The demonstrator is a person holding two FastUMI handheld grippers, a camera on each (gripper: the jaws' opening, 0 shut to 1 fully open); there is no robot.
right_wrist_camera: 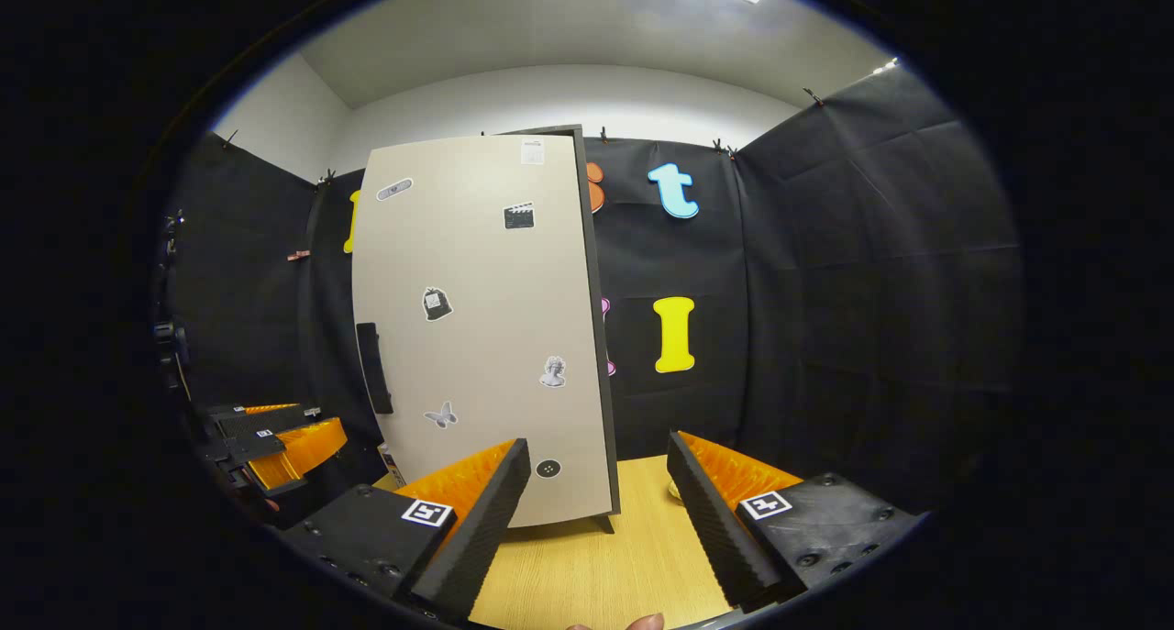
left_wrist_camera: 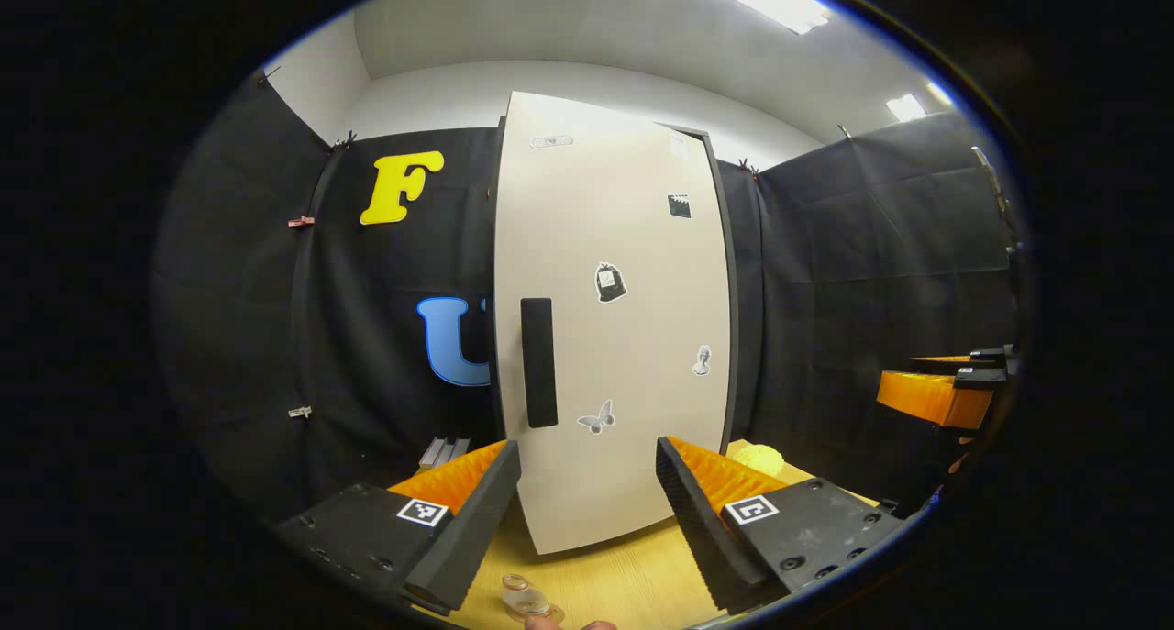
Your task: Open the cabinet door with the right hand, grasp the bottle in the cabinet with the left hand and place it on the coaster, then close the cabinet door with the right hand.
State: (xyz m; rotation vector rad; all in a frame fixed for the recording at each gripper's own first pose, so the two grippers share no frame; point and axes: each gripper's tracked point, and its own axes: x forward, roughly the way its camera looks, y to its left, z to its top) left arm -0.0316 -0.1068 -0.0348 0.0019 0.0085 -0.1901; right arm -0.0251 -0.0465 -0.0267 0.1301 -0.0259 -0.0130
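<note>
The cabinet stands on the wooden table with its beige door [left_wrist_camera: 614, 337] shut, hiding the inside. A black vertical handle [left_wrist_camera: 538, 362] sits near the door's left edge. My left gripper [left_wrist_camera: 587, 520] is open a short way in front of the door, its jaws empty. In the right gripper view the same door [right_wrist_camera: 477, 327] and handle [right_wrist_camera: 373, 369] lie ahead and to the left. My right gripper [right_wrist_camera: 596, 520] is open and empty, off the door's right corner. A small round clear disc [left_wrist_camera: 526, 598], apparently the coaster, lies on the table below the left gripper.
The wooden table [right_wrist_camera: 587, 566] runs forward to the cabinet's foot. A pale yellow lump [left_wrist_camera: 759, 458] lies right of the cabinet. The right gripper [left_wrist_camera: 935, 392] shows at the far right of the left gripper view, and the left gripper [right_wrist_camera: 275, 447] low at the left of the right gripper view.
</note>
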